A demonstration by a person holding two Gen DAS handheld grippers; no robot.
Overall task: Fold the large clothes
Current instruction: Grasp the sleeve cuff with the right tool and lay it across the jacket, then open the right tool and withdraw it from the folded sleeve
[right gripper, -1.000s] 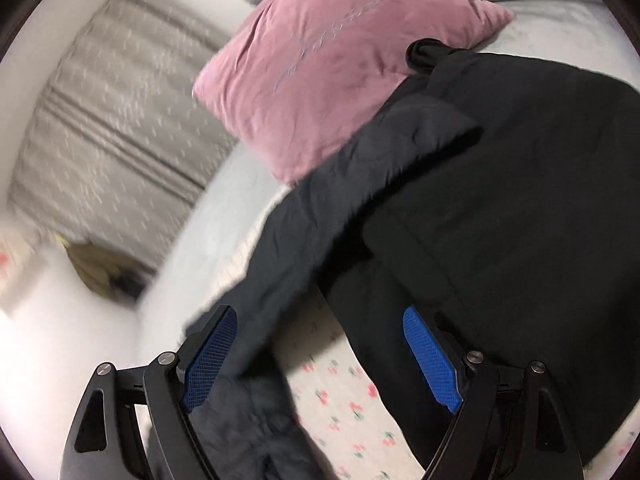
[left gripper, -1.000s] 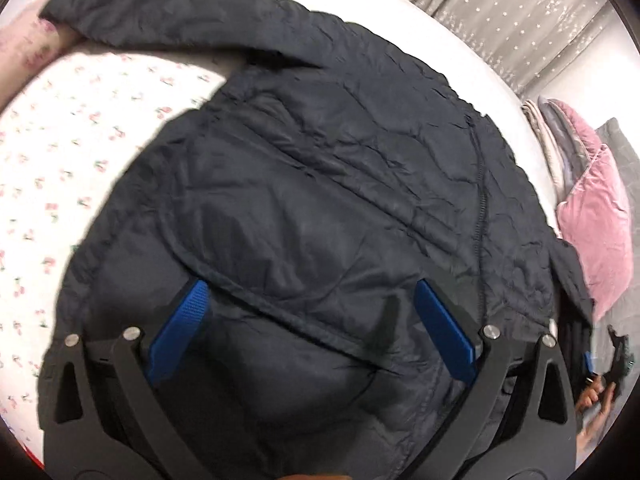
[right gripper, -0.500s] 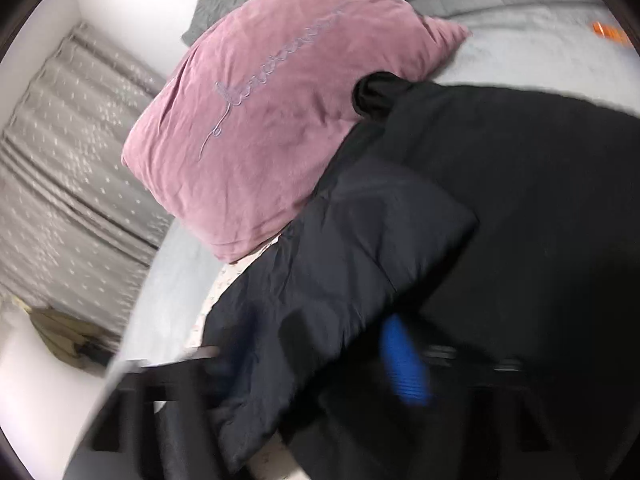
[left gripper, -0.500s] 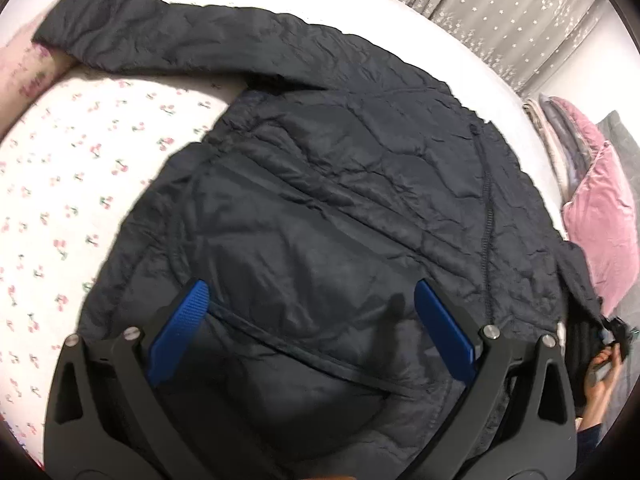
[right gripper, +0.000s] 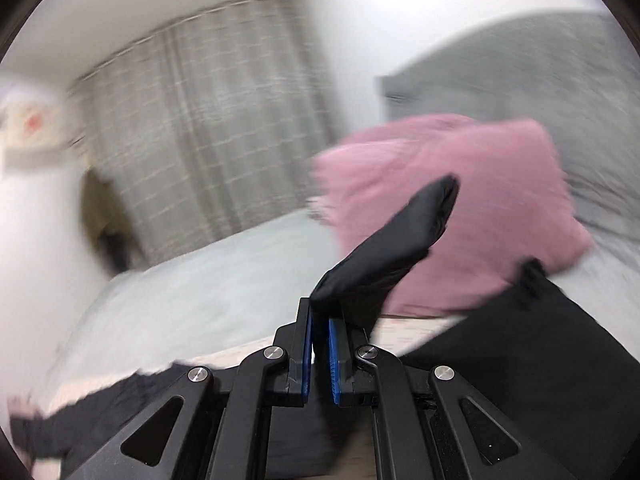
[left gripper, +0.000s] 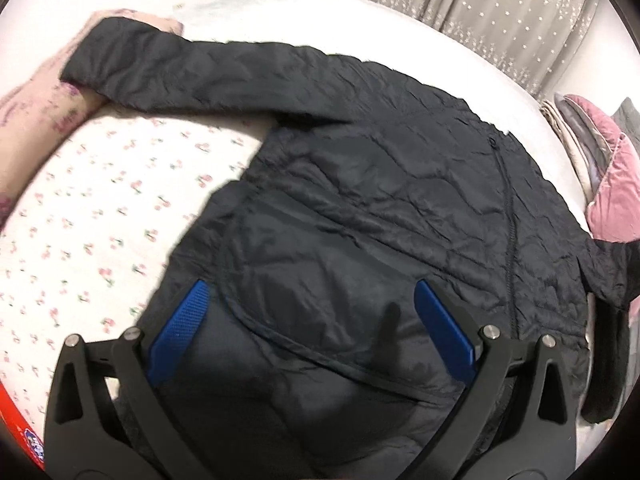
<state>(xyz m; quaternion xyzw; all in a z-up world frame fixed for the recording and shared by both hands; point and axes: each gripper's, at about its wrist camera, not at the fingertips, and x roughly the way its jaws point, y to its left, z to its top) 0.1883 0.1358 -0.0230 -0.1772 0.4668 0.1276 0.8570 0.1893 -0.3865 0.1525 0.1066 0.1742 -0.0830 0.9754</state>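
A black quilted jacket (left gripper: 360, 208) lies spread on the bed, one sleeve (left gripper: 168, 68) stretched out to the far left. My left gripper (left gripper: 312, 320) is open and hovers above the jacket's lower part, holding nothing. My right gripper (right gripper: 320, 332) is shut on the jacket's other sleeve (right gripper: 400, 240) and holds it lifted, its cuff end sticking up in front of the pink pillow (right gripper: 460, 200). The right wrist view is blurred by motion.
The bed has a white sheet with small cherries (left gripper: 100, 220). Another black garment (right gripper: 540, 340) lies at the right. A pink pillow (left gripper: 616, 200) and grey bedding lie at the head. Grey curtains (left gripper: 480, 12) hang behind. A red object (left gripper: 16, 416) shows at the lower left edge.
My right gripper closed on the right sleeve and lifted it, swinging the view upward. My left gripper drew back and up, so more of the jacket and its left sleeve shows.
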